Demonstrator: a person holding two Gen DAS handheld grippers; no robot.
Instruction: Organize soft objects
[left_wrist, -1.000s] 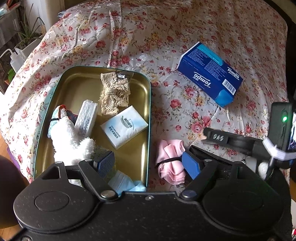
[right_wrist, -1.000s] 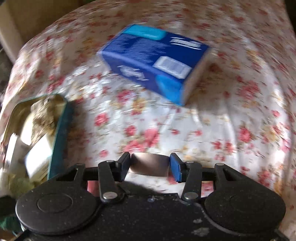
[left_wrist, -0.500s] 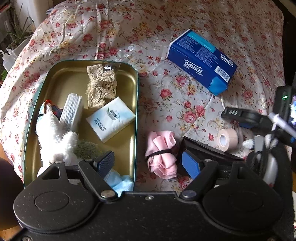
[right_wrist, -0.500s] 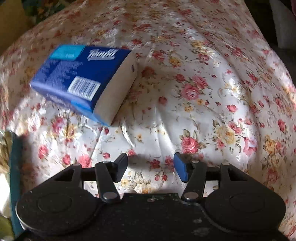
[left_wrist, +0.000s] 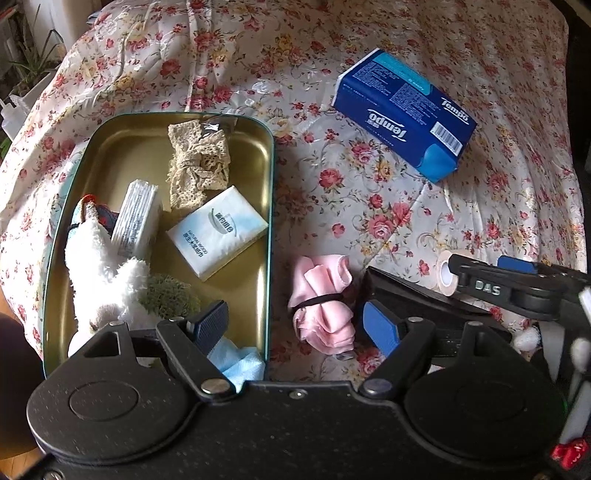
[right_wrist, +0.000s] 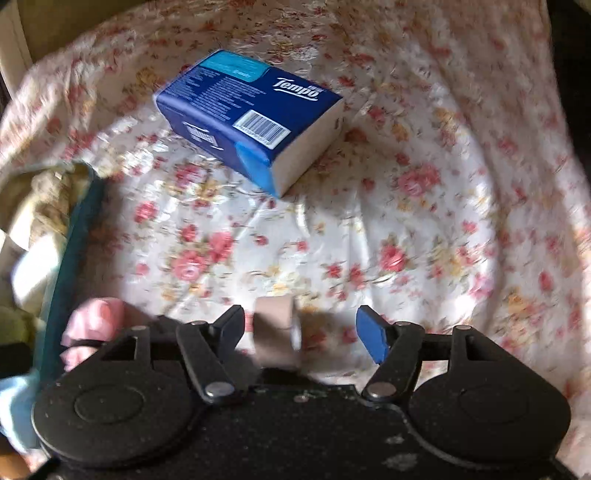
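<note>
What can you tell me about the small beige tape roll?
The tape roll is a small beige ring, cloth-like or paper-like, with a white core and a dark centre hole. It lies on its side on the floral cloth, hole facing sideways, right of the pink bundle. It sits between the opening jaws of the right gripper, nearer the left finger; the blur hides whether any pad touches it.
</note>
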